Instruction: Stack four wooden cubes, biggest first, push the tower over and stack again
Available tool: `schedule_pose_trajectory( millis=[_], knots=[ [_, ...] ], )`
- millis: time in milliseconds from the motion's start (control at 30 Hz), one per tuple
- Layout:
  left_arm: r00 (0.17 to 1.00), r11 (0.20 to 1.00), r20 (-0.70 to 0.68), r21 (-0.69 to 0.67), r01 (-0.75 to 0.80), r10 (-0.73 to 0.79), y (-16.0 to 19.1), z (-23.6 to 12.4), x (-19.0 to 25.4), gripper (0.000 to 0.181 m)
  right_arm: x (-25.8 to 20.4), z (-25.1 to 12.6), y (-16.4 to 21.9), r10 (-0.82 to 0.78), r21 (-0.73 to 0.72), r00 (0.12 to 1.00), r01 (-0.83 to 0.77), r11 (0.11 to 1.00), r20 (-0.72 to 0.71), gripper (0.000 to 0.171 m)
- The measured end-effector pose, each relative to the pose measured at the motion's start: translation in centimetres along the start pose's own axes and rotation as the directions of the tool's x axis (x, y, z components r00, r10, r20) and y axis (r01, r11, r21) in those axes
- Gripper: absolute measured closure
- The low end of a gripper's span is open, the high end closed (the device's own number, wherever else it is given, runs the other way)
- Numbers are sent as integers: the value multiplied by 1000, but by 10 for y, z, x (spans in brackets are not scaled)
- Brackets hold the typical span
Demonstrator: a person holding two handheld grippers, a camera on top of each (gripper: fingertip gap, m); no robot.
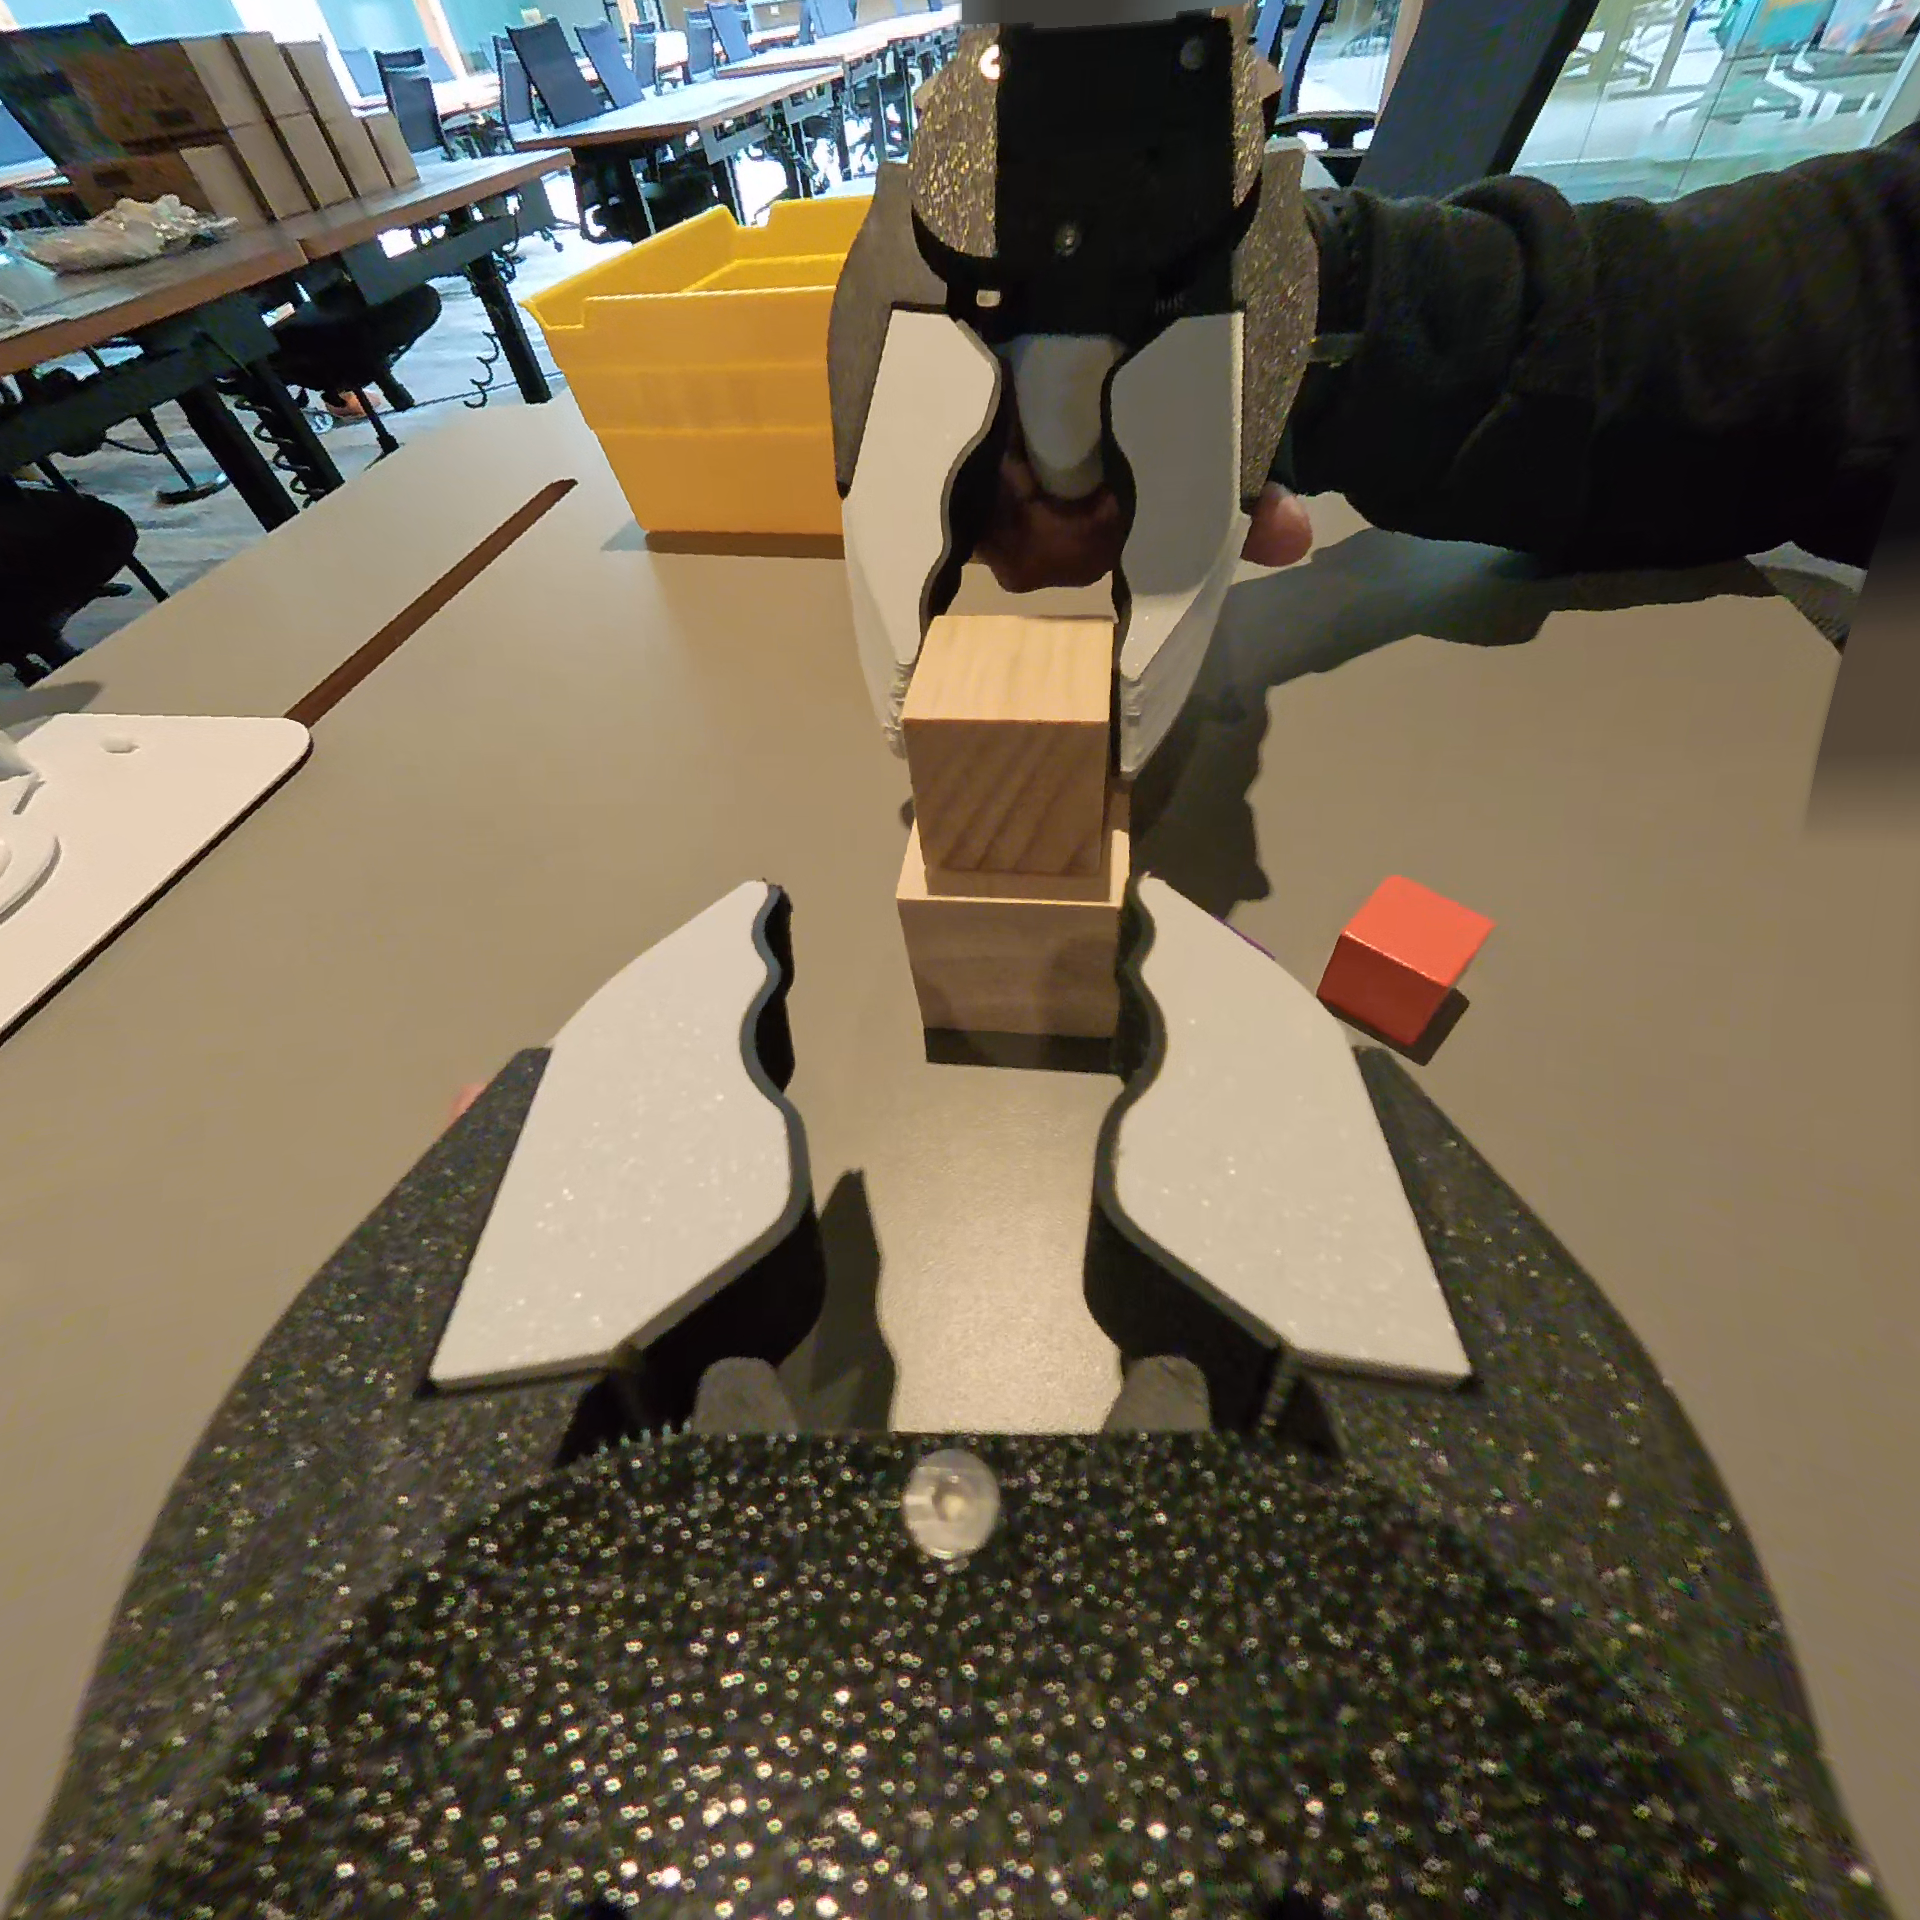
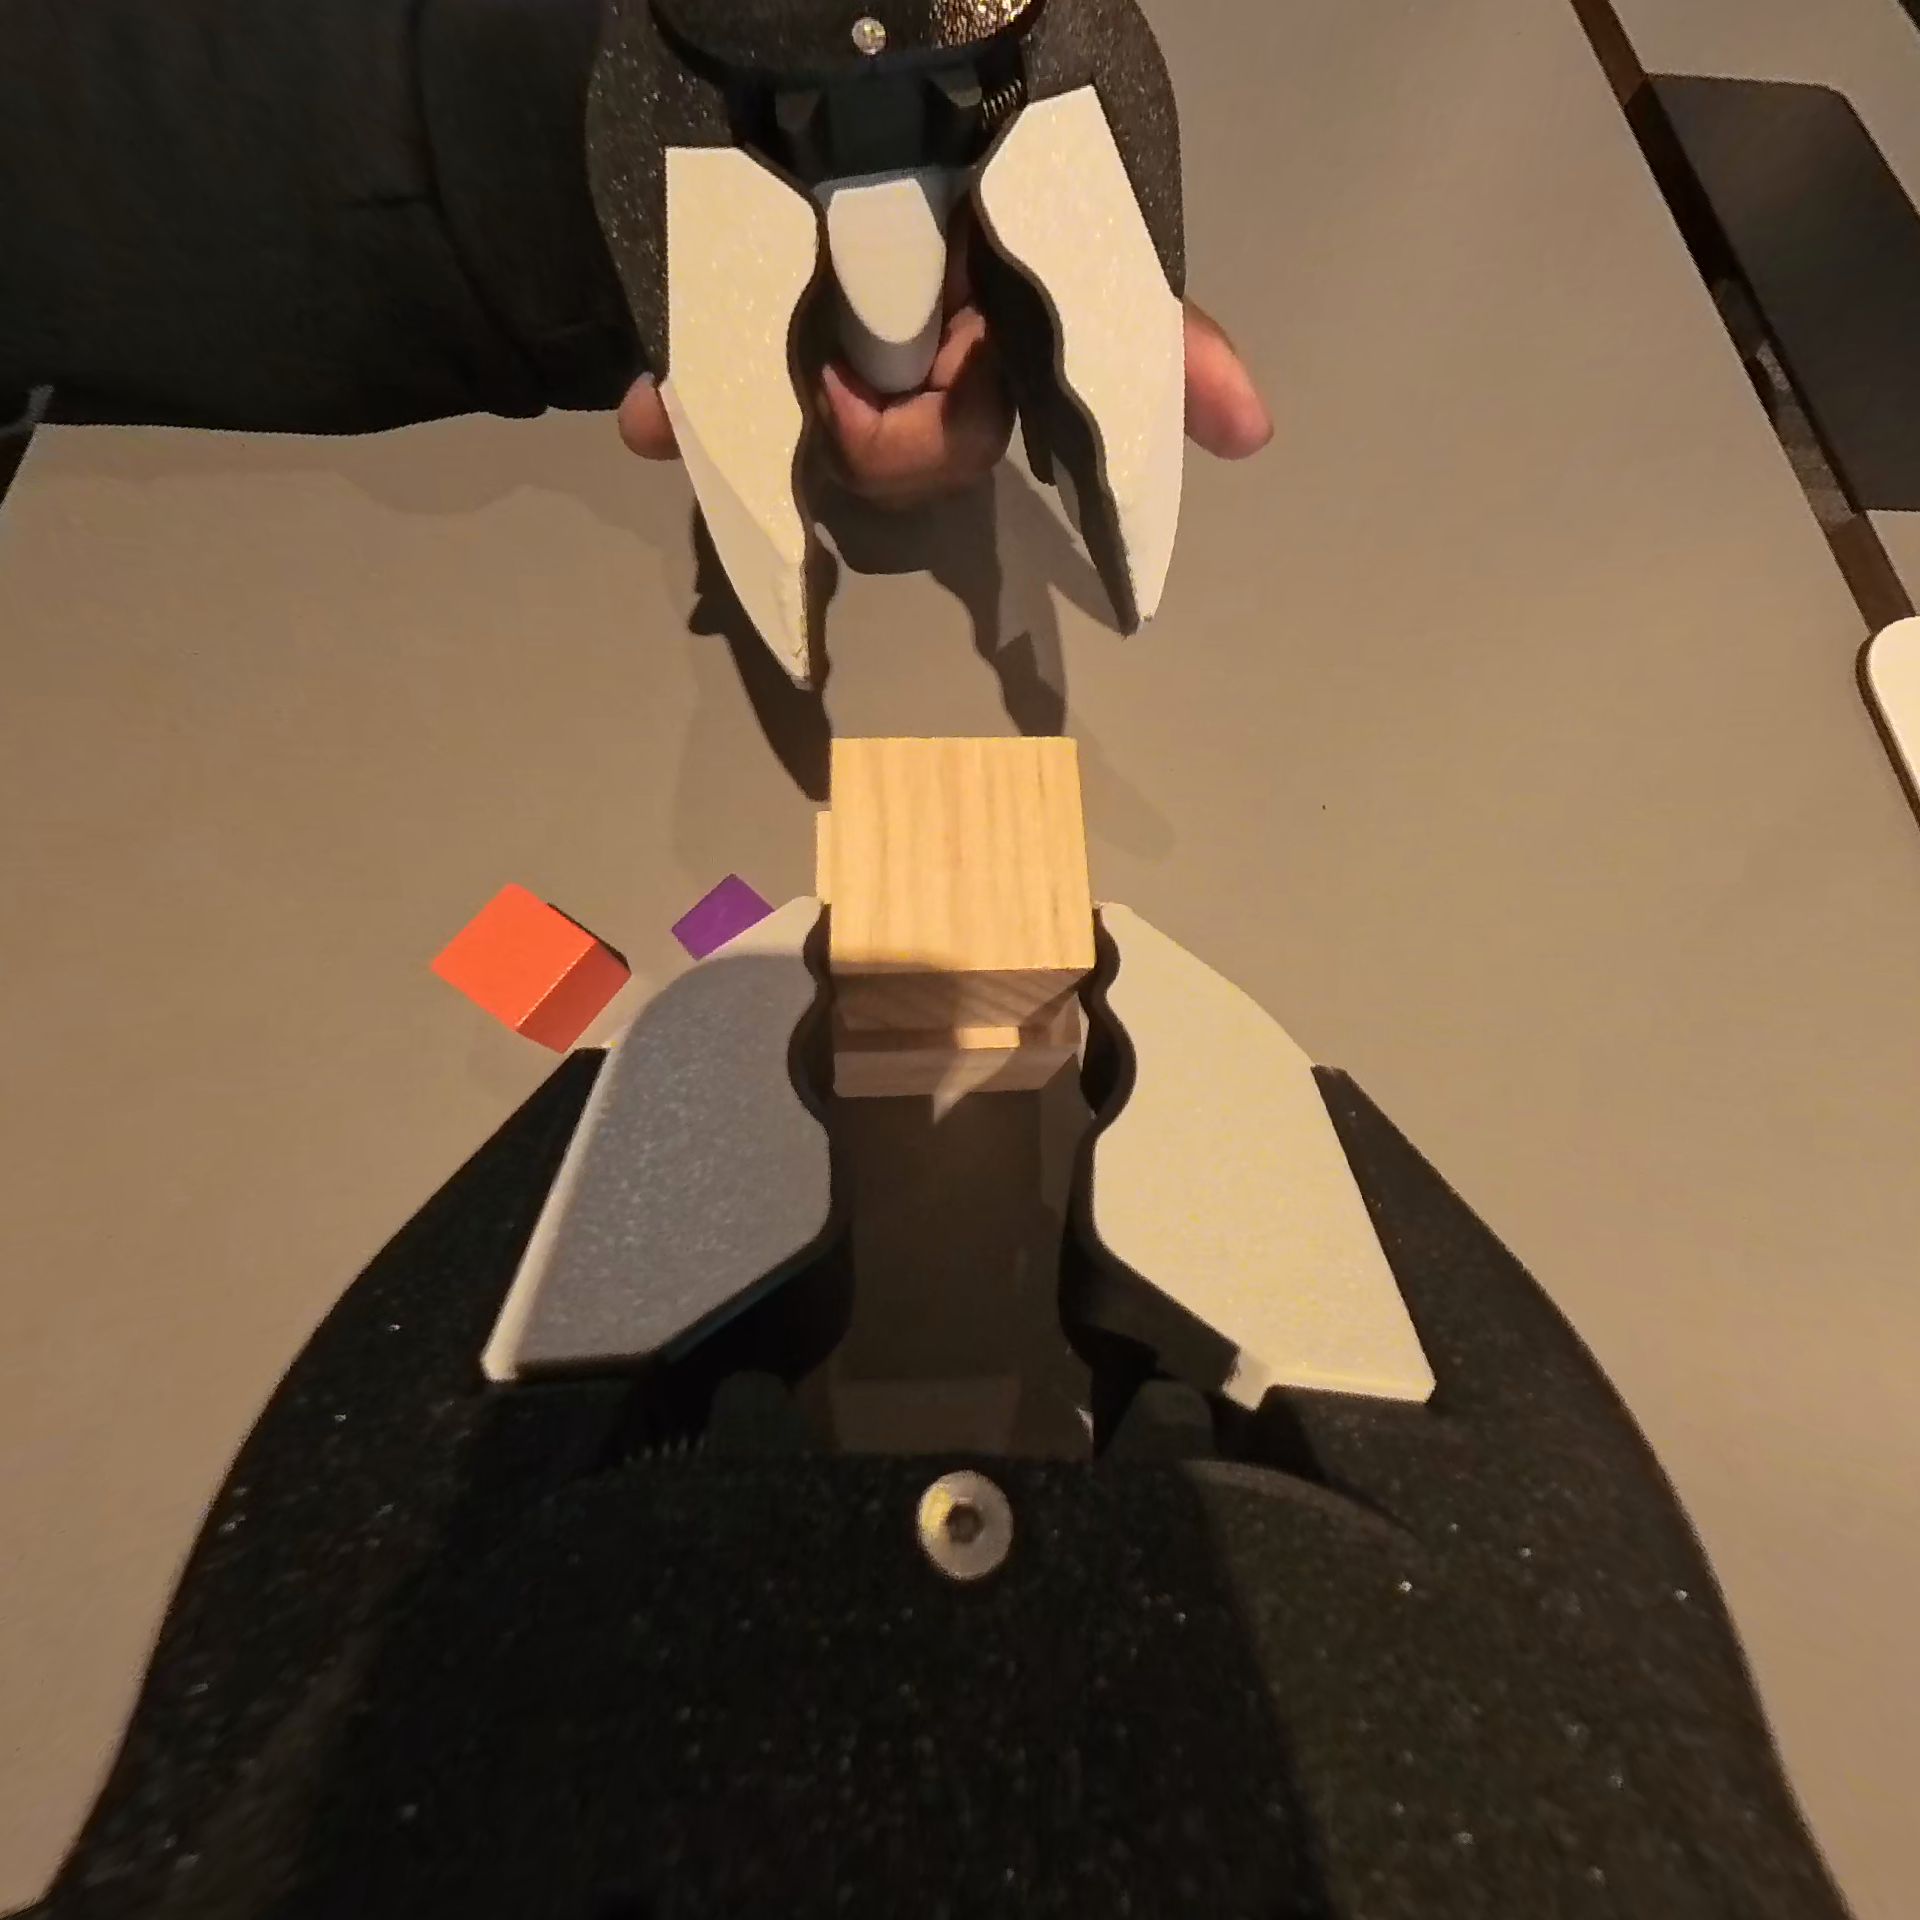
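Left wrist view shows two plain wooden cubes already stacked on the counter (image 1: 520,935): the larger bottom cube (image 1: 1008,961) sits flat, and the second cube (image 1: 1006,774) rests on it, slightly turned. The right gripper (image 1: 1013,717) comes in from twelve o'clock with its fingers either side of that upper cube; whether it is clamped or just let go I cannot tell, since contact at the pads is hard to read. The left gripper (image 1: 951,997) is released, jaws spread and holding nothing, hovering just short of the tower at its six o'clock side.

Two cubes remain loose: the red cube (image 1: 1403,956) at about three o'clock of the stack, and the small purple cube (image 2: 722,914), clear only in the right wrist view, near the red one. So the first tower looks half built. Red and purple are not yet placed, then comes the push-over and the full restack. A yellow bin (image 1: 717,405) stands well behind, at eleven o'clock.
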State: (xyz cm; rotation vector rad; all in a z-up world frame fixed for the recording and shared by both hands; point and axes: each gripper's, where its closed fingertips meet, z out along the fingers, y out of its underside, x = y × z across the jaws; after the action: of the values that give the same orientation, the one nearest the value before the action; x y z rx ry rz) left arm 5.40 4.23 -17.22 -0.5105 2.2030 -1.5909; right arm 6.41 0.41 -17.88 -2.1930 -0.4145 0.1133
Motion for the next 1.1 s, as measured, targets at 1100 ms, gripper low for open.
schedule_pose_trajectory(
  millis=[1100],
  knots=[
    [911,955,-391,-198,-220,128,22,32,117,125,9,-36,-3,88,422,979,-3,907,-182,111]
  ],
)
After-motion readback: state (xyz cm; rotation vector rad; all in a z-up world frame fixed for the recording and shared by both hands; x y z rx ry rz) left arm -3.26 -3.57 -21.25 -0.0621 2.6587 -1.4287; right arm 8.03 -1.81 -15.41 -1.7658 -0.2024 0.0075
